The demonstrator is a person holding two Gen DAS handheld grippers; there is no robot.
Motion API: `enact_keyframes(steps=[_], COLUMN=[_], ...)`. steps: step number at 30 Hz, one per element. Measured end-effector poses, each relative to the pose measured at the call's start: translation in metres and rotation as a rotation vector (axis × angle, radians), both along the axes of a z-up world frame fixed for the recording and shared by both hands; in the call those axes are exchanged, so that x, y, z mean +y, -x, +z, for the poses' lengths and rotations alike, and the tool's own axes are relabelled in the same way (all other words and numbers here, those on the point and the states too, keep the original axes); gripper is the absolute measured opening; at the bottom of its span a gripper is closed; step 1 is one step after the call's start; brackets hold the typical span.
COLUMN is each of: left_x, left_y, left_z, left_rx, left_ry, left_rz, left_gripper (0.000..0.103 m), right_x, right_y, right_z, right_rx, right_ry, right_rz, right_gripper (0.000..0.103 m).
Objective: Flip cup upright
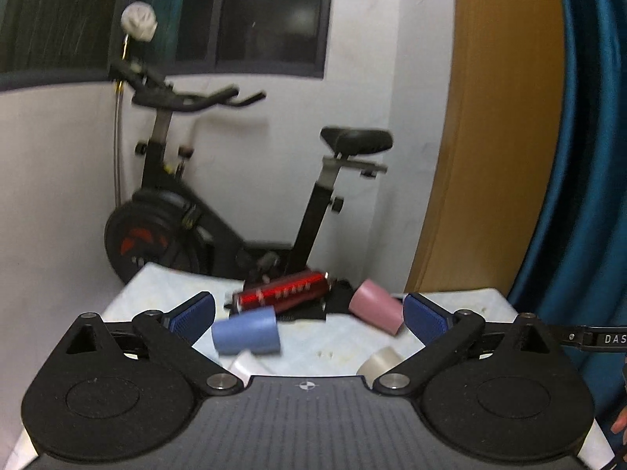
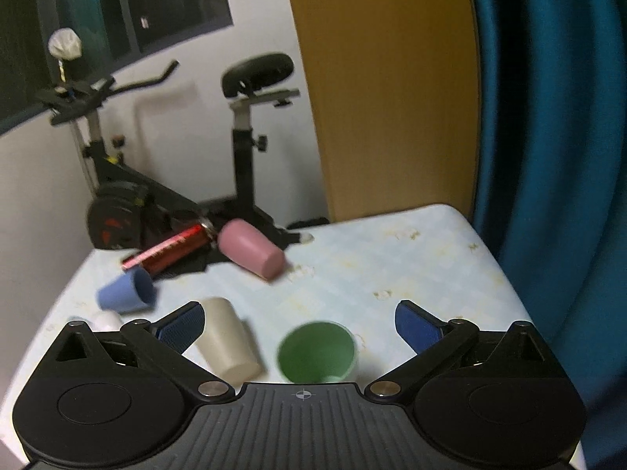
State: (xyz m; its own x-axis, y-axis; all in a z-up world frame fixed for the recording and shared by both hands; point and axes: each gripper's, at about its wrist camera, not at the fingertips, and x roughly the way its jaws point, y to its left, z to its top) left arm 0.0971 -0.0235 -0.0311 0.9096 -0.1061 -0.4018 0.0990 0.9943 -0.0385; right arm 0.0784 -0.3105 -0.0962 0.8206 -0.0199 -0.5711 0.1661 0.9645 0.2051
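Note:
Several cups are on a pale blue table (image 2: 411,258). A green cup (image 2: 316,352) stands upright between the fingers of my open right gripper (image 2: 299,325), near its base. A beige cup (image 2: 229,342) lies on its side by the left finger. A blue cup (image 2: 125,291) and a pink cup (image 2: 250,248) lie on their sides farther back. In the left wrist view, my left gripper (image 1: 309,313) is open and empty, with the blue cup (image 1: 247,331) by its left finger, the pink cup (image 1: 376,309) by its right finger and the beige cup (image 1: 380,362) low.
A red can (image 2: 172,252) lies on a black cloth (image 2: 196,264) at the table's far left; it also shows in the left wrist view (image 1: 282,291). A white object (image 2: 106,319) sits at the left edge. An exercise bike (image 2: 156,180), a wooden panel and a blue curtain stand behind.

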Motion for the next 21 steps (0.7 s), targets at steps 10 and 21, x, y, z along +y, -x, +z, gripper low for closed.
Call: enact_keyframes(steps=[10, 21], left_x=[-0.018, -0.025], left_y=[0.031, 0.054], left_z=[0.046, 0.065], left_rx=[-0.149, -0.218], left_ry=[-0.051, -0.075], left_rz=[-0.051, -0.052], left_gripper=[0.103, 0.103], right_x=[0.026, 0.051], right_y=[0.04, 0.076], right_z=[0.07, 0.119], right_rx=[-0.106, -0.21], right_ry=[0.104, 0.169], right_rz=[0.003, 0.001], right_gripper=[0.103, 0.103])
